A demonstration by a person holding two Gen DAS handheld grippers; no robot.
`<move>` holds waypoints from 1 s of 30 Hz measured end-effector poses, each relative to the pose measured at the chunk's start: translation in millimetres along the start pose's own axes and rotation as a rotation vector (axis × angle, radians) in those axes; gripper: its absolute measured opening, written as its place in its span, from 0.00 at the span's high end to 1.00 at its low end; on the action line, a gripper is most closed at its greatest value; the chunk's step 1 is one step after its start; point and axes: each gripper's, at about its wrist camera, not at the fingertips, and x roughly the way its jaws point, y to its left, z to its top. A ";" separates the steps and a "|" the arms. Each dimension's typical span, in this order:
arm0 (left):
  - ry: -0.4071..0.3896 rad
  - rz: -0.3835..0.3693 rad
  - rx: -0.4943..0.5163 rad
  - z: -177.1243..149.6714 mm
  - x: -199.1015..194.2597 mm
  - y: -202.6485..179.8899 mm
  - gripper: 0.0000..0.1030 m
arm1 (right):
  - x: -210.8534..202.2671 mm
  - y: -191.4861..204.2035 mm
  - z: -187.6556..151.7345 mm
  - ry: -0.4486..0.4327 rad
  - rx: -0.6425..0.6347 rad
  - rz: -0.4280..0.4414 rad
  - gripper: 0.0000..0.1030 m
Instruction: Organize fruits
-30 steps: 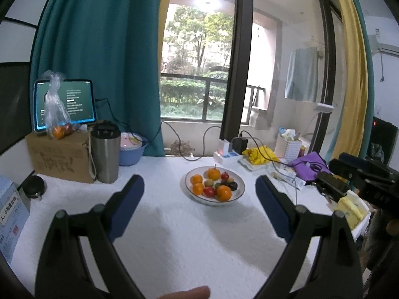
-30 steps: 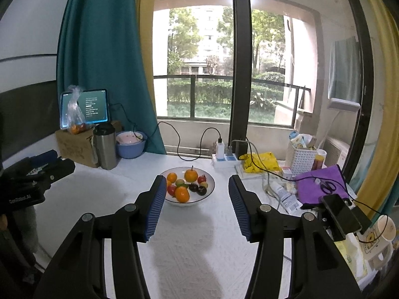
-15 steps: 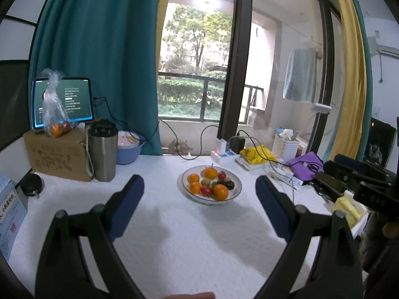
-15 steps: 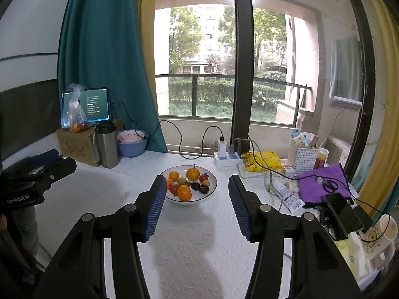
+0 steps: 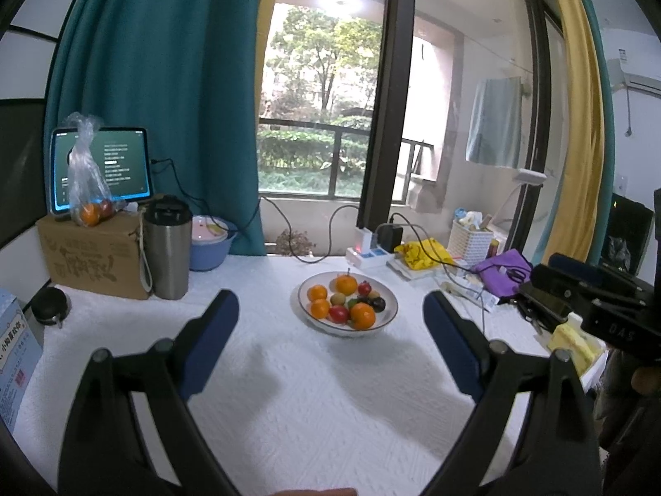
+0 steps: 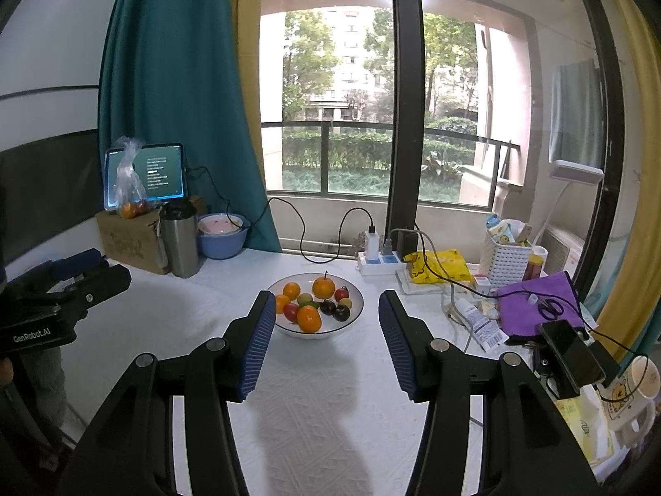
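"genrobot.ai" reads on the left gripper body. white bowl mid-surface holds oranges, red and dark small fruits. both grippers short of it: left fingers spread wide, right fingers moderately apart, nothing between them.

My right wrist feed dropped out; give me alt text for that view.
A white bowl of oranges and small fruits sits on the white table, just beyond the right gripper, whose blue jaws stand open and empty. Window behind; left gripper at the left edge.
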 end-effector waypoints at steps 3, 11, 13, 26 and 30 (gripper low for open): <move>-0.002 0.000 -0.001 -0.1 -0.3 -0.1 0.11 | 0.0 -0.3 -0.2 0.000 -0.001 0.000 0.47; -0.003 0.000 0.000 -0.4 0.1 -0.7 0.11 | -0.6 0.4 -0.1 -0.001 0.000 -0.001 0.47; -0.003 -0.001 0.000 -0.4 0.2 -0.7 0.11 | -0.2 0.2 -0.1 0.000 0.000 -0.001 0.47; -0.006 -0.001 0.004 0.4 0.2 -0.7 0.11 | 1.5 1.4 -1.9 0.005 0.000 0.005 0.47; -0.006 -0.001 0.004 0.3 0.2 -1.0 0.11 | 1.7 1.2 -1.9 0.006 0.001 0.005 0.47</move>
